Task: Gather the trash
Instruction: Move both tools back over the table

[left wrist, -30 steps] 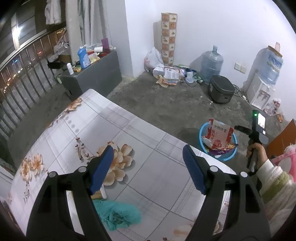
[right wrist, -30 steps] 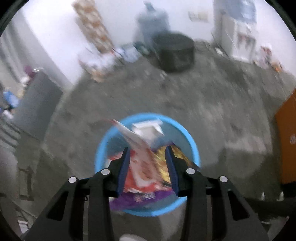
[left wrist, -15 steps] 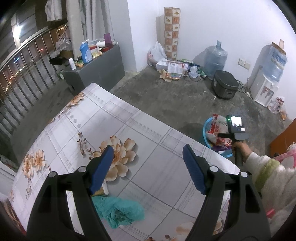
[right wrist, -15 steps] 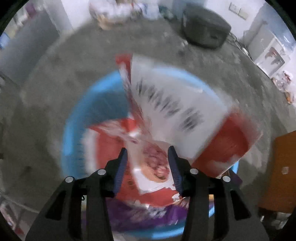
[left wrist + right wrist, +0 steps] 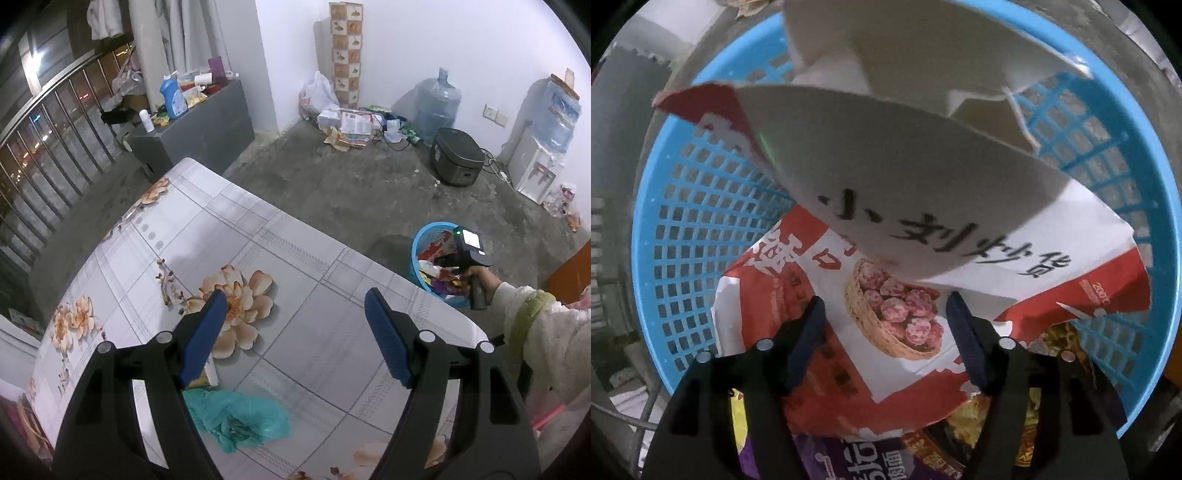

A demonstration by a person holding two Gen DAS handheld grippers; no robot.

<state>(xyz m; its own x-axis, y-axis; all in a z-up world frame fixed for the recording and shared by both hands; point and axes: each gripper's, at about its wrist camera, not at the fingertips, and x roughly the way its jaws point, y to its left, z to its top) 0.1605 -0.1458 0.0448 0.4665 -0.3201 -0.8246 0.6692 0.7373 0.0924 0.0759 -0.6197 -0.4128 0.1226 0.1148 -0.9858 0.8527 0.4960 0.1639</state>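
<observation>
My left gripper (image 5: 295,306) hangs open over the flower-patterned table (image 5: 229,236), with nothing between its blue pads. Below it lie a crumpled teal plastic bag (image 5: 236,417) and a small packet (image 5: 210,376), half hidden by the left finger. My right gripper (image 5: 886,321) points straight down into the blue mesh basket (image 5: 701,206). Its jaws are opening, and the pads stand apart from the red and white paper snack bag (image 5: 897,240) that rests in the basket under them. Purple (image 5: 842,458) and yellow (image 5: 1060,336) wrappers lie beneath the bag. The basket (image 5: 428,236) stands on the floor past the table's right edge.
A sleeved hand (image 5: 476,277) holds the right gripper over the basket. Farther off are a black rice cooker (image 5: 458,160), a water jug (image 5: 437,103), a dispenser (image 5: 535,166) and litter by the wall (image 5: 354,125). A grey cabinet (image 5: 199,125) and a railing (image 5: 48,147) stand at the left.
The right gripper has dropped into the basket and tipped downward, and its jaws have widened off the snack bag. The left gripper has stayed in place, open.
</observation>
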